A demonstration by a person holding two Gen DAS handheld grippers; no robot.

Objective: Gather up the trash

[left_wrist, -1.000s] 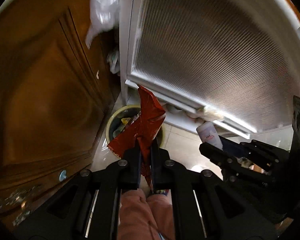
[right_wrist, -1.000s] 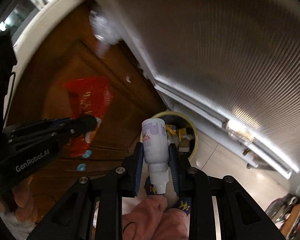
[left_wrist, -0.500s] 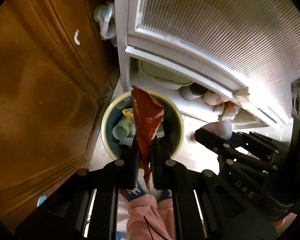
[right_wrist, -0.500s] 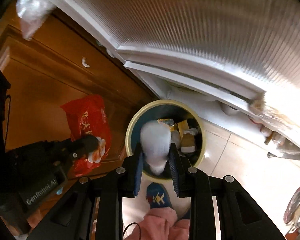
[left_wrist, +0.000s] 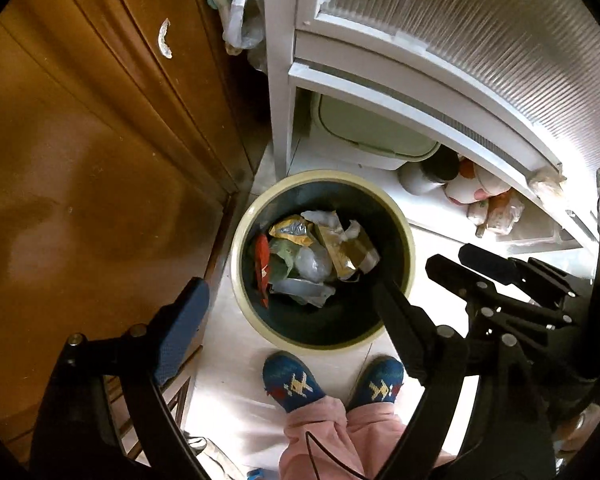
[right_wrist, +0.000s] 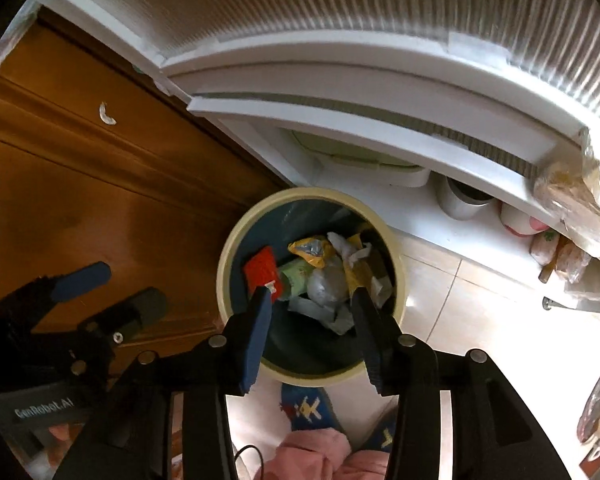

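A round bin with a cream rim [left_wrist: 252,208] [right_wrist: 228,248] stands on the pale floor, holding several wrappers. The red wrapper [left_wrist: 262,264] [right_wrist: 260,270] lies inside against its left wall. My left gripper [left_wrist: 289,286] hangs over the bin, its jaws opening wide with nothing between them. Its blue pad [right_wrist: 82,276] shows at the left of the right wrist view. My right gripper [right_wrist: 312,292] [left_wrist: 454,258] is also above the bin, jaws opening and empty. A pale rounded item [right_wrist: 326,282], possibly the white bottle, sits among the trash.
A brown wooden cabinet [left_wrist: 80,160] stands left of the bin. A white ribbed door [left_wrist: 460,40] overhangs behind it, with a green-lidded box [left_wrist: 372,132] and cups [left_wrist: 476,192] underneath. The person's feet in blue socks [left_wrist: 292,384] stand just in front of the bin.
Both grippers came down over the bin. The left let go of the red wrapper, which now lies in the bin. The right spread its jaws and the white bottle left them.
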